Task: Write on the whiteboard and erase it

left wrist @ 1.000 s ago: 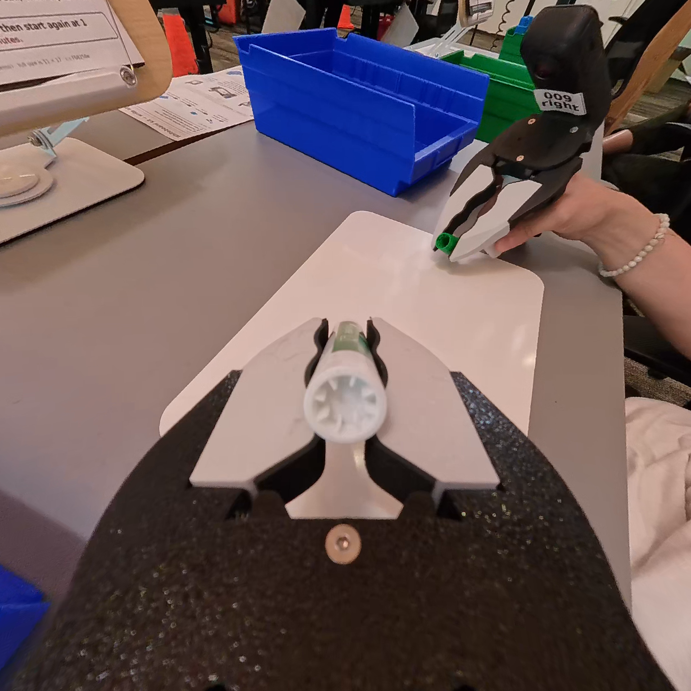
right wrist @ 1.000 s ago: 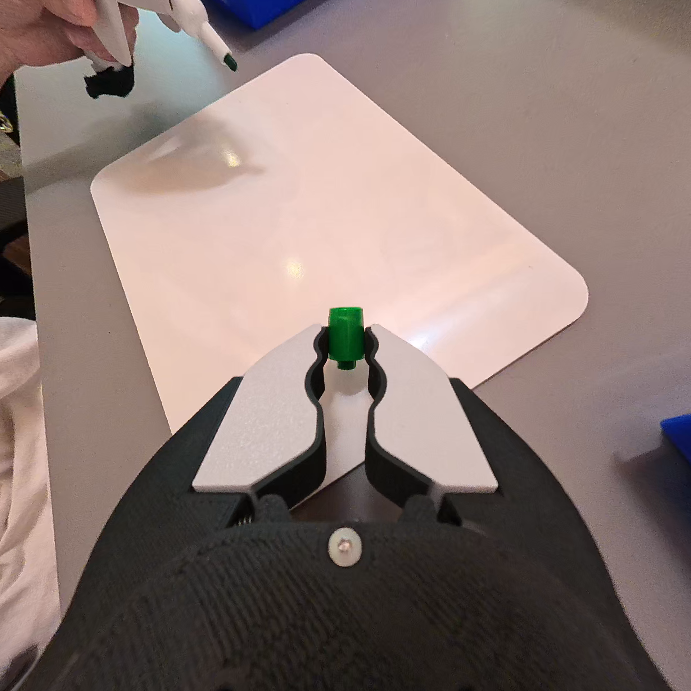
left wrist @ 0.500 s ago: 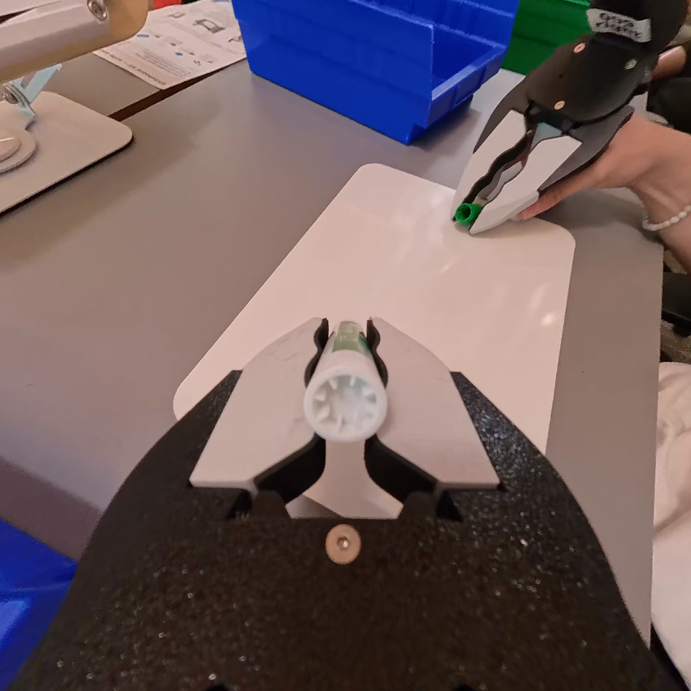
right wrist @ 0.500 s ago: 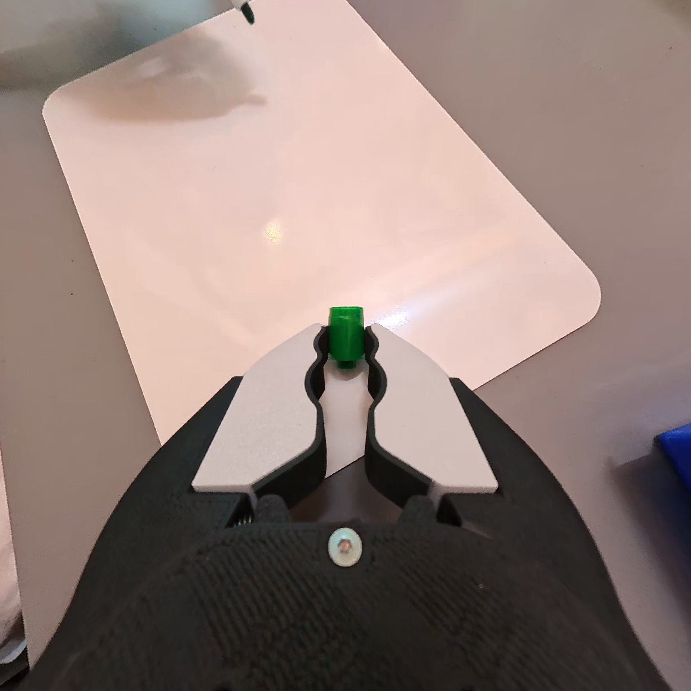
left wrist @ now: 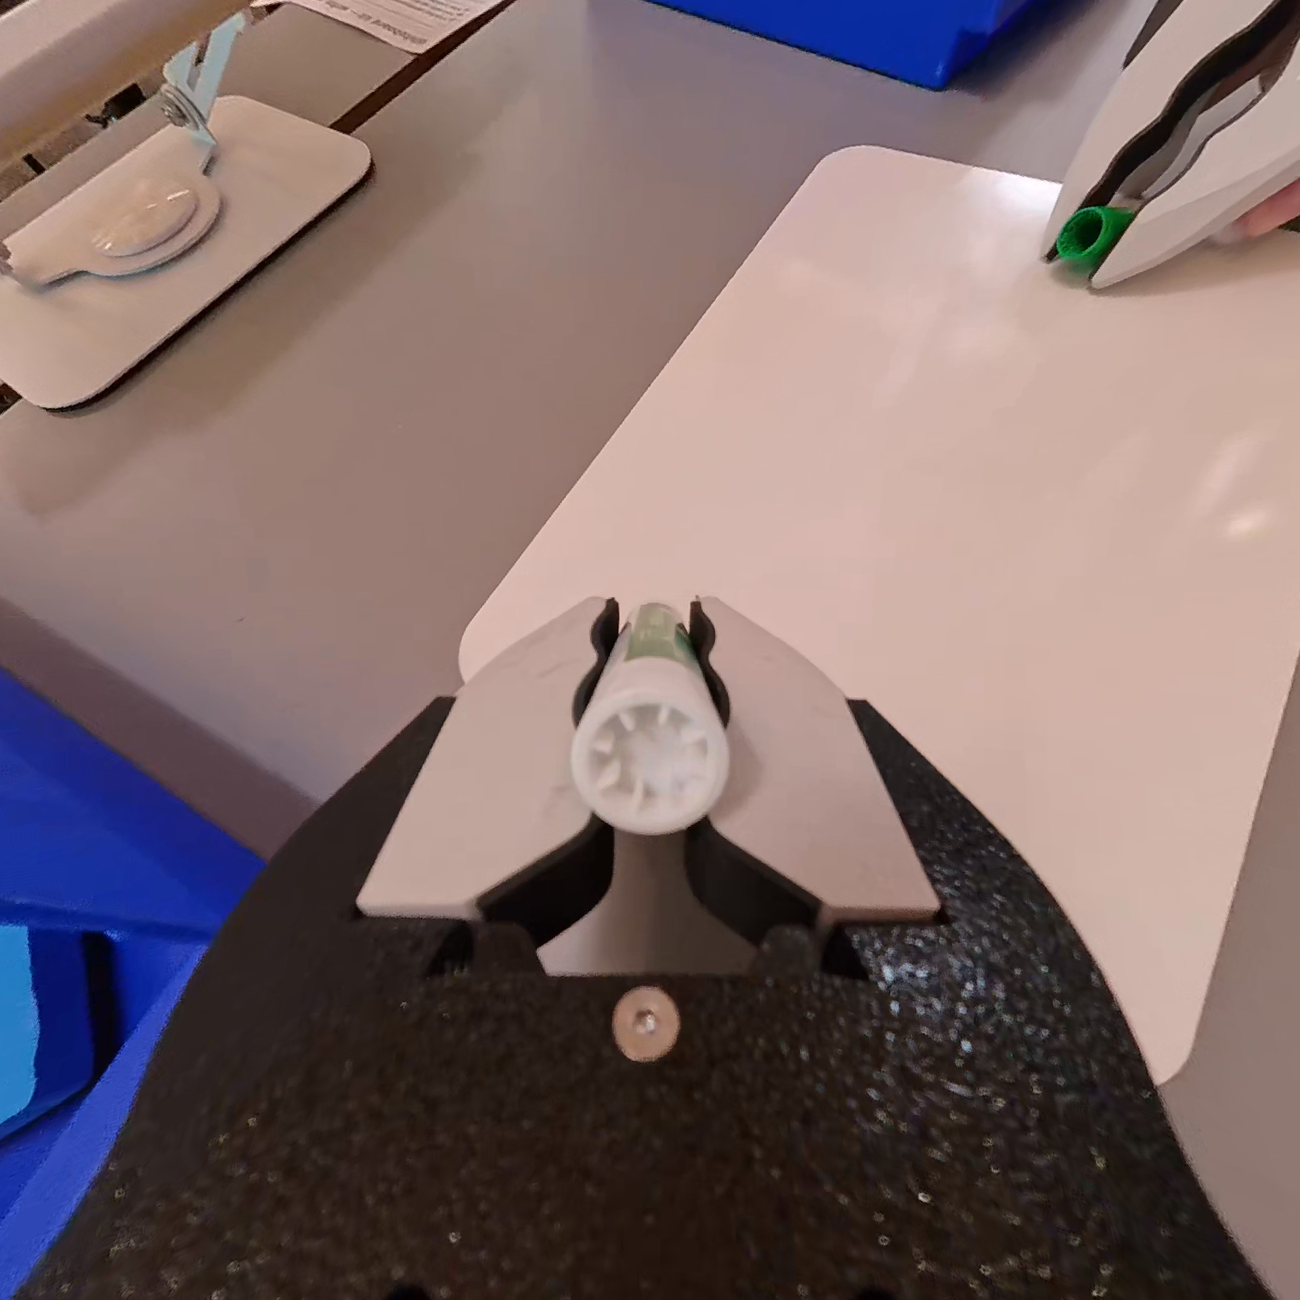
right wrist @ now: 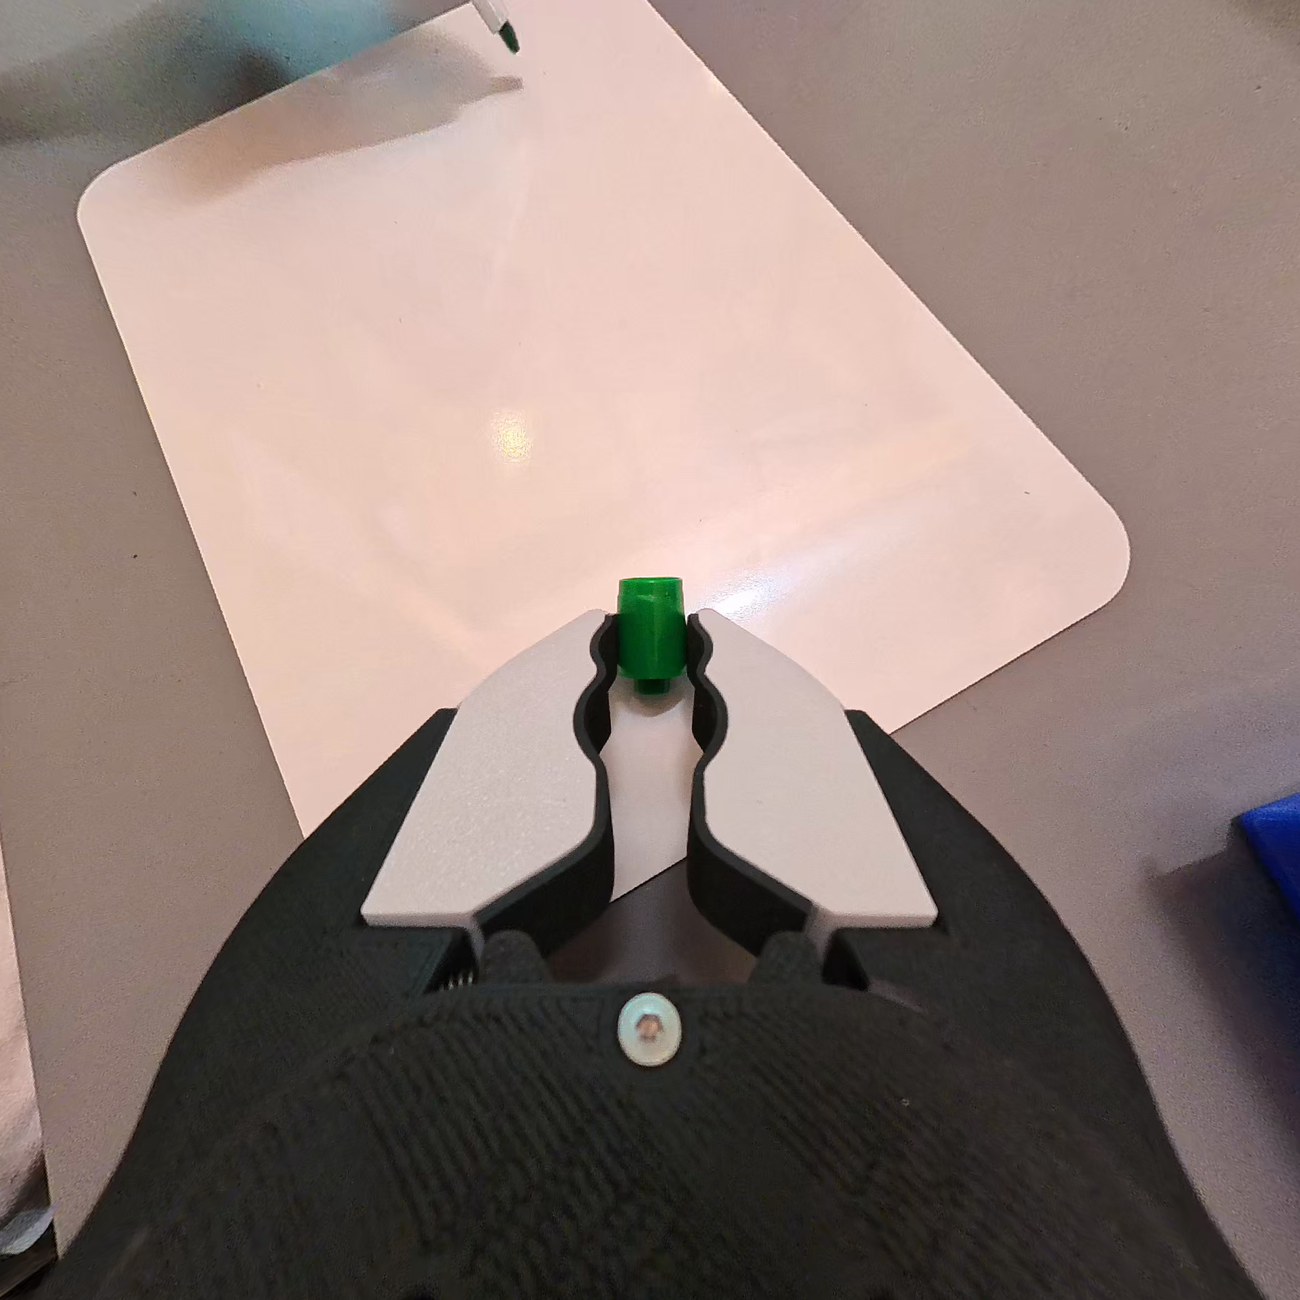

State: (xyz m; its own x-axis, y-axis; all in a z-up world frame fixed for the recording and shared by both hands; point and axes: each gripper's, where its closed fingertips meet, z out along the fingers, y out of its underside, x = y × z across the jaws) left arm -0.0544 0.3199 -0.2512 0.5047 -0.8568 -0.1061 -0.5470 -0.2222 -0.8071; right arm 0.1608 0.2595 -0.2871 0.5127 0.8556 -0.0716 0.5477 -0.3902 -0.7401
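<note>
Holding the uncapped marker (left wrist: 651, 710) over a blank whiteboard (left wrist: 950, 492).
My left claw (left wrist: 651, 619) is gripping it, my right claw (right wrist: 648, 619) the green cap (right wrist: 648, 633); writing and erasing remain.

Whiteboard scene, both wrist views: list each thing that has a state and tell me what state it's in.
whiteboard: flat on the table, blank
marker: uncapped, tip above the board's corner, contact unclear
cap: off the marker
left gripper: shut on marker
right gripper: shut on cap
</note>
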